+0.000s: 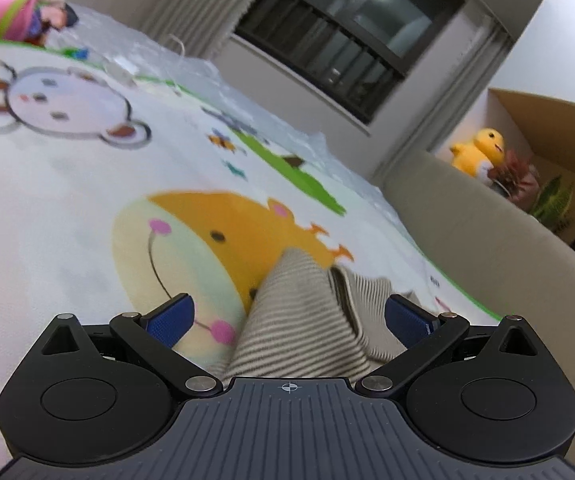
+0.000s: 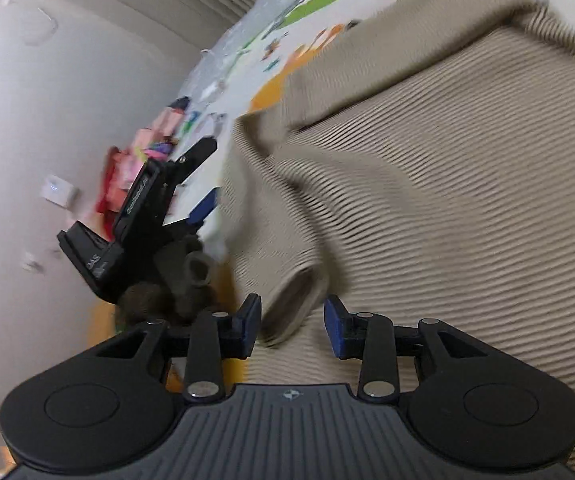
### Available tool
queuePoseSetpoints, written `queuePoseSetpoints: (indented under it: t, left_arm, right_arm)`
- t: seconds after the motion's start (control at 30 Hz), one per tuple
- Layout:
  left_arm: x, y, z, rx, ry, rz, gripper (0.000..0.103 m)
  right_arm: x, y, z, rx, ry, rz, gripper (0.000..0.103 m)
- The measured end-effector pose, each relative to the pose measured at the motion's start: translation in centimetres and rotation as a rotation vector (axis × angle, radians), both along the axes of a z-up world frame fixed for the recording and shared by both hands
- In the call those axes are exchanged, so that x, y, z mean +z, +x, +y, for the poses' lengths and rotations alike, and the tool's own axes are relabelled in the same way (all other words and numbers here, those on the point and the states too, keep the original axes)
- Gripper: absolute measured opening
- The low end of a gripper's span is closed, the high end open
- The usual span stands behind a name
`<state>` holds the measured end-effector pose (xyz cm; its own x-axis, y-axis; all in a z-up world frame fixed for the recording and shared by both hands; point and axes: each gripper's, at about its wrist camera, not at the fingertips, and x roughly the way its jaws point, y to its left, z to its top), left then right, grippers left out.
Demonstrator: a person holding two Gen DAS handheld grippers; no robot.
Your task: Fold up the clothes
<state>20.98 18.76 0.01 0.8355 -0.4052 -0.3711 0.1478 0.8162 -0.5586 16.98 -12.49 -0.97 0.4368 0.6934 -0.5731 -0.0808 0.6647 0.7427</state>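
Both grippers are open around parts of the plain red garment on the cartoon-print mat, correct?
Not red: the garment is beige with fine stripes, as the right wrist view shows. Both the left gripper and right gripper are open, over the cartoon-print mat.

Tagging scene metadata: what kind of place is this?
Likely a home room, perhaps a child's play area: a cartoon-animal mat under the striped beige garment, a yellow plush toy on a ledge, and a curtained, barred window.
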Motion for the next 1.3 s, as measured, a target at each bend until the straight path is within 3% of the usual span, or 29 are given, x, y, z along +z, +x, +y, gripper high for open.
queuePoseSetpoints:
  t: [0.07,0.13,0.2,0.23,0.27,0.37,0.43,0.5,0.57,0.63,0.73,0.87,1.0,1.1,1.17,1.27,1.3]
  left_arm:
    - [1.0,-0.6,0.3,0.025,0.009,-0.006,0.103]
    - [2.0,-1.1,0.5,0.050,0.018,-0.012,0.103]
    - [3.0,-1.6,0.9,0.070,0.017,-0.023,0.103]
    - [3.5,-1.8,1.1,0.083,0.012,-0.033,0.103]
    - [4.0,-2.1,1.4,0.095,0.008,-0.043,0.103]
    - [5.5,-2.4,1.9,0.129,-0.018,-0.072,0.103]
    - [6.2,-2.3,1.9,0.130,-0.035,-0.077,0.103]
    - [6.6,-2.1,1.3,0.113,-0.033,-0.079,0.103]
    - [6.6,-1.6,0.3,0.084,-0.020,-0.076,0.103]
    - [6.3,-0.9,-1.0,0.048,-0.010,-0.066,0.103]
    - [5.7,0.4,-3.4,-0.008,0.000,-0.049,0.103]
    - [5.0,1.7,-7.2,-0.093,0.028,-0.035,0.103]
    - [4.0,2.8,-10.9,-0.180,0.070,-0.034,0.103]
    - [2.0,3.8,-13.0,-0.230,0.145,0.007,0.103]
    - [0.6,4.2,-13.8,-0.240,0.202,0.026,0.103]
    - [-0.6,4.2,-14.3,-0.239,0.266,0.028,0.103]
    - [-0.7,4.0,-14.5,-0.239,0.277,0.024,0.103]
  right_arm:
    - [-0.2,0.4,1.4,0.020,-0.006,-0.008,0.051]
    - [-0.7,1.0,3.1,0.043,-0.077,-0.012,0.053]
    - [-0.7,1.6,4.6,0.071,-0.148,-0.059,0.031]
    - [0.2,2.0,5.2,0.097,-0.180,-0.115,0.007]
    - [1.9,2.4,5.6,0.114,-0.224,-0.218,0.004]
    - [7.9,4.0,6.3,0.140,-0.352,-0.550,0.004]
    - [11.7,5.4,5.3,0.103,-0.393,-0.704,0.003]
    - [15.2,6.9,3.1,0.017,-0.433,-0.827,0.003]
    - [17.2,8.7,0.6,-0.047,-0.467,-0.880,0.003]
    - [17.5,10.5,-2.2,-0.072,-0.484,-0.872,0.003]
    - [15.3,12.2,-6.0,-0.115,-0.517,-0.796,0.004]
    - [10.6,13.6,-10.6,-0.181,-0.517,-0.648,0.004]
    - [4.4,14.5,-12.4,-0.194,-0.549,-0.500,0.005]
    - [1.4,13.8,-13.8,-0.218,-0.620,-0.415,0.016]
    - [1.2,13.2,-14.3,-0.245,-0.649,-0.410,0.044]
    - [2.9,11.8,-14.0,-0.261,-0.655,-0.482,0.077]
    - [3.7,11.3,-13.7,-0.261,-0.650,-0.516,0.082]
